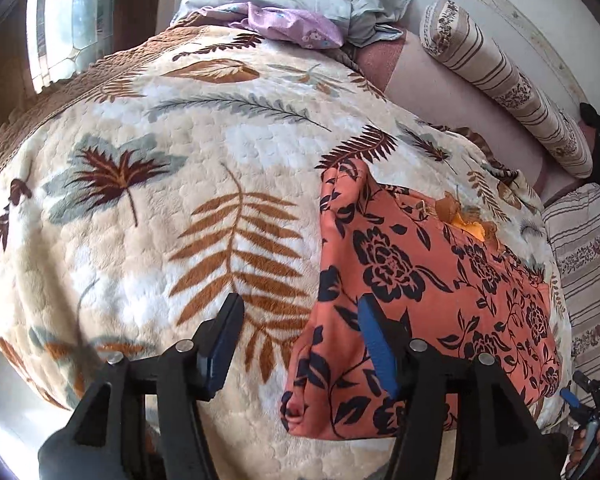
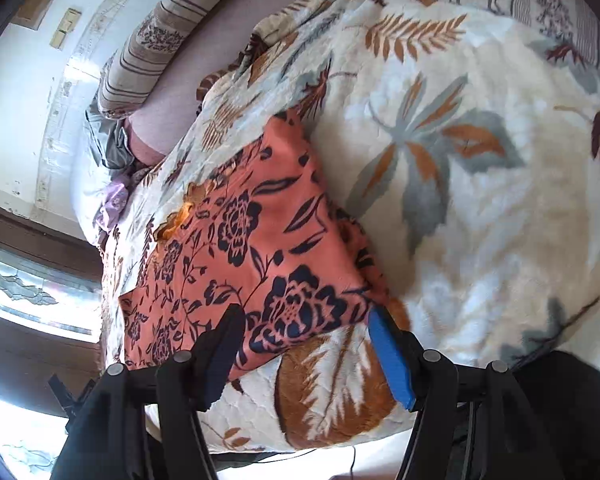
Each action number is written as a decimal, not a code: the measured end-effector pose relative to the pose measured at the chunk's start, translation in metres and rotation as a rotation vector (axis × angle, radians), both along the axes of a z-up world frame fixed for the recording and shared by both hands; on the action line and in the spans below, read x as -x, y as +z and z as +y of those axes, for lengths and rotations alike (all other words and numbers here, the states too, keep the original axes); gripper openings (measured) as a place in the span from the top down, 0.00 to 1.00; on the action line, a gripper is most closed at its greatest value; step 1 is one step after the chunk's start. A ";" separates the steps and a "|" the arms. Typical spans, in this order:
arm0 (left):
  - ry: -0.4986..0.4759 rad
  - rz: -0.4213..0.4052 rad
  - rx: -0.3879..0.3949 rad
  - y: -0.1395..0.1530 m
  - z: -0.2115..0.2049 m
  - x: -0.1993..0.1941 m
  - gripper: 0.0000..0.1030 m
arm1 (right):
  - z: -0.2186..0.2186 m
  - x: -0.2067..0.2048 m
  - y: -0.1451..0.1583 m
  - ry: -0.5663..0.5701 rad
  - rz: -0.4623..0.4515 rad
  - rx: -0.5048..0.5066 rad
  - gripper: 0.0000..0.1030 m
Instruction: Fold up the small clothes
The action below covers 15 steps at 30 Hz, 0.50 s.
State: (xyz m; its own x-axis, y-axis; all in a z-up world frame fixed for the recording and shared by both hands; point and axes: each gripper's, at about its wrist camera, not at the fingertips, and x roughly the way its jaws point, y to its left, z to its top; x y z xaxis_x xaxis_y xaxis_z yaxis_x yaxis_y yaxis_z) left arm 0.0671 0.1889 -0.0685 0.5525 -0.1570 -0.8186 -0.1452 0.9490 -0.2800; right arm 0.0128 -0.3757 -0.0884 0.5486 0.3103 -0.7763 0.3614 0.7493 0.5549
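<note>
An orange garment with a dark floral print (image 1: pixel 412 280) lies folded flat on a leaf-patterned blanket (image 1: pixel 160 184); it also shows in the right wrist view (image 2: pixel 252 248). My left gripper (image 1: pixel 300 320) is open and empty, hovering over the garment's left edge, its right finger above the cloth. My right gripper (image 2: pixel 304 320) is open and empty, just above the garment's near corner. The tip of the right gripper shows in the left wrist view (image 1: pixel 572 396) at the lower right.
The blanket (image 2: pixel 480 200) covers a bed. Grey and lilac bedding (image 1: pixel 300 4) is piled at the far end. A striped bolster (image 1: pixel 500 80) lies along a pink sheet by the wall. A window (image 1: pixel 60 20) is at the far left.
</note>
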 end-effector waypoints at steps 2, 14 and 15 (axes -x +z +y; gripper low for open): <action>-0.043 -0.002 -0.026 -0.001 -0.007 -0.017 0.40 | -0.009 -0.020 0.013 0.023 -0.023 0.060 0.33; -0.153 -0.013 -0.081 -0.015 -0.034 -0.094 0.40 | -0.009 -0.185 -0.026 0.191 -0.036 0.226 0.51; -0.156 -0.016 -0.080 -0.016 -0.034 -0.098 0.40 | -0.007 -0.187 -0.027 0.196 -0.041 0.234 0.64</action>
